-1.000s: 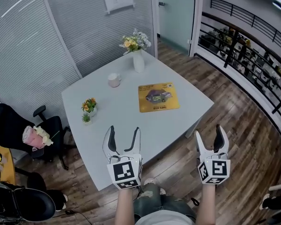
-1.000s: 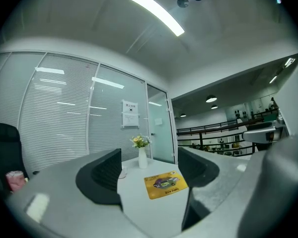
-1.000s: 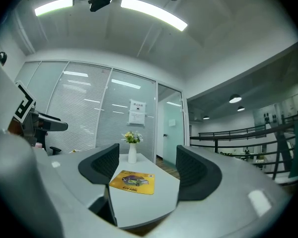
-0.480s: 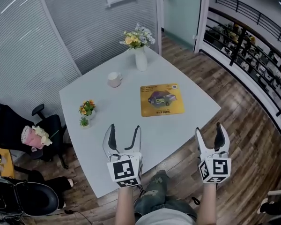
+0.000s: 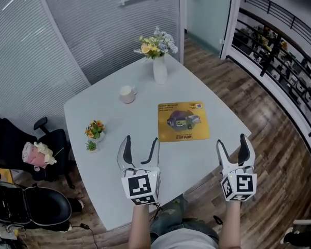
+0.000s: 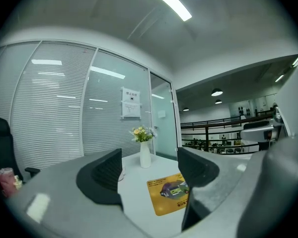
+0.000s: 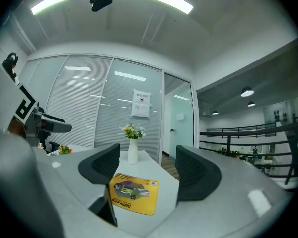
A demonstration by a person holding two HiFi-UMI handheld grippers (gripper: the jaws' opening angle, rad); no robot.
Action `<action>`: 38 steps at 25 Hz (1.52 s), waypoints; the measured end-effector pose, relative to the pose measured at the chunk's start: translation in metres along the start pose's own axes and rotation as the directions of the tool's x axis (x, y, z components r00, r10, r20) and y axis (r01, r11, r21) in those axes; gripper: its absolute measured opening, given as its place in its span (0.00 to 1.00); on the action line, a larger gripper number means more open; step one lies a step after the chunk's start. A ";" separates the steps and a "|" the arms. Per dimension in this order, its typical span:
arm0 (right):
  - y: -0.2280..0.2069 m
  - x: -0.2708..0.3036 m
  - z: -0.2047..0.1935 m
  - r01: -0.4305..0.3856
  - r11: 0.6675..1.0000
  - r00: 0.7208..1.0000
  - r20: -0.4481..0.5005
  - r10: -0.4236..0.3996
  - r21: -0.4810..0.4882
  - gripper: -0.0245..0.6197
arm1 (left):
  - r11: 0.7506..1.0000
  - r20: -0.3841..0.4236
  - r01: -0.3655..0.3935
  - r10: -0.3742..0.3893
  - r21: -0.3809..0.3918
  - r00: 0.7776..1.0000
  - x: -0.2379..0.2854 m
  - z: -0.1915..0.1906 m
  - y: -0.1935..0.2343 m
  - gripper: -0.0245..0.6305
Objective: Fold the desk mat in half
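Note:
The yellow desk mat (image 5: 183,121) with a printed picture lies flat and unfolded on the light grey table (image 5: 119,134), toward its right side. It also shows in the left gripper view, desk mat (image 6: 169,192), and in the right gripper view, desk mat (image 7: 133,195). My left gripper (image 5: 140,148) hovers open over the table's near edge, short of the mat. My right gripper (image 5: 231,148) is open too, held just off the table's right corner. Neither holds anything.
A white vase of flowers (image 5: 159,66) stands at the table's far corner, a white cup (image 5: 127,94) left of it, two small potted plants (image 5: 94,131) near the left edge. Black office chairs (image 5: 26,154) stand left; a railing (image 5: 280,51) runs at right.
The view has moved closer to the table. Both grippers stay open and level, now nearer the mat, with the left one over the table's near edge.

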State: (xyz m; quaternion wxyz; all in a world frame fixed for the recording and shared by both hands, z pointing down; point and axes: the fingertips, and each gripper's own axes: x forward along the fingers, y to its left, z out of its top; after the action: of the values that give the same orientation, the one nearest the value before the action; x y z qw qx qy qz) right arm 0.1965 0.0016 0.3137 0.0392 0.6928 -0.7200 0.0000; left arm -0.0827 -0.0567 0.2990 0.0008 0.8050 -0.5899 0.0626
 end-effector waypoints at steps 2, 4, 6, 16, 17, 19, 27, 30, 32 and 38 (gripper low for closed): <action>-0.003 0.016 0.000 -0.004 1.000 1.000 -0.006 0.004 -0.005 0.62 | 1.000 -0.012 0.002 -0.002 0.005 1.000 0.016 -0.002 0.002 0.56; -0.006 0.032 -0.002 -0.011 1.000 1.000 -0.015 0.011 -0.010 0.62 | 1.000 -0.027 0.004 -0.004 0.015 1.000 0.031 -0.007 0.003 0.56; -0.008 0.047 -0.005 -0.019 1.000 1.000 -0.025 0.018 -0.014 0.62 | 1.000 -0.041 0.009 -0.009 0.018 0.999 0.045 -0.012 0.004 0.56; -0.004 0.103 -0.030 -0.080 0.996 0.992 -0.102 0.076 -0.031 0.62 | 0.999 -0.136 0.032 -0.028 0.027 0.990 0.101 -0.046 0.008 0.56; -0.004 0.106 -0.034 -0.088 0.996 0.990 -0.114 0.084 -0.033 0.62 | 0.999 -0.147 0.034 -0.030 0.026 0.989 0.104 -0.050 0.008 0.56; -0.002 0.111 -0.042 -0.103 0.994 0.985 -0.141 0.097 -0.035 0.62 | 0.999 -0.169 0.037 -0.032 0.027 0.985 0.110 -0.058 0.009 0.56; 0.006 0.133 -0.070 -0.166 0.985 0.961 -0.230 0.151 -0.049 0.62 | 0.996 -0.261 0.080 -0.065 0.046 0.963 0.131 -0.092 0.007 0.56; 0.007 0.141 -0.084 -0.187 0.981 0.950 -0.265 0.167 -0.050 0.62 | 0.993 -0.293 0.109 -0.092 0.040 0.952 0.139 -0.105 0.002 0.56; 0.006 0.148 -0.093 -0.202 0.978 0.942 -0.282 0.180 -0.050 0.62 | 0.992 -0.305 0.115 -0.097 0.043 0.947 0.144 -0.112 0.000 0.56; 0.007 0.164 -0.118 -0.266 0.963 0.910 -0.342 0.234 -0.051 0.61 | 0.988 -0.352 0.132 -0.098 0.074 0.931 0.152 -0.135 -0.005 0.56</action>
State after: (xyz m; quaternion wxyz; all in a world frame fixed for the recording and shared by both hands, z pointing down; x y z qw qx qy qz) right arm 0.1903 -0.1555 0.4415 0.1932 0.5822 -0.7849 0.0871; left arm -0.0465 -0.1890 0.4486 0.0696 0.8137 -0.5285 0.2317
